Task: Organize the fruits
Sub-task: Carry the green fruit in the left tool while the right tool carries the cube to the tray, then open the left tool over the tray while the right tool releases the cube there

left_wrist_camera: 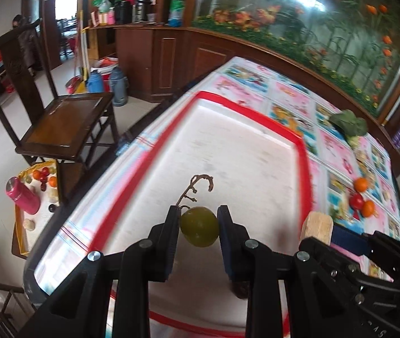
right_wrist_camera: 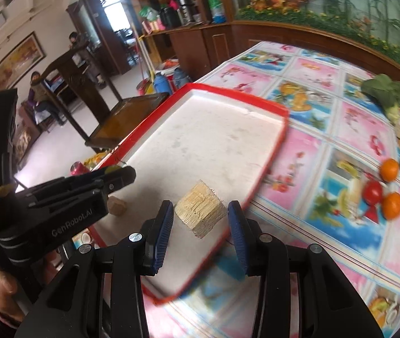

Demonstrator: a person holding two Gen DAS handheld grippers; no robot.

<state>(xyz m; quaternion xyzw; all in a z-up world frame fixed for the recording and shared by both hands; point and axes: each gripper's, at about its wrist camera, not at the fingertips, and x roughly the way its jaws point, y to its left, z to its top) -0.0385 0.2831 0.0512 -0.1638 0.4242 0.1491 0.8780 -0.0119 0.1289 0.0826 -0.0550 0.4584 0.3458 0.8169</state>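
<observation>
Black tool (right_wrist_camera: 200,225) with blue ribbed pads (right_wrist_camera: 162,235), silver screws, white lettering.

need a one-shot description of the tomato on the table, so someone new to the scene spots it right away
Start at the big white tray with the red rim on the flowered tablecloth, then look past its right edge to the small cluster of round fruit. The tomato sits between two oranges, one behind and one in front. It is the only glossy red piece; its neighbours are orange.

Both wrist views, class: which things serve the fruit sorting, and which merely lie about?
Job: round green grape in left gripper; red-rimmed white tray; two oranges; red tomato.
Lying about: green broccoli; pink flask; dark wooden chair.
</observation>
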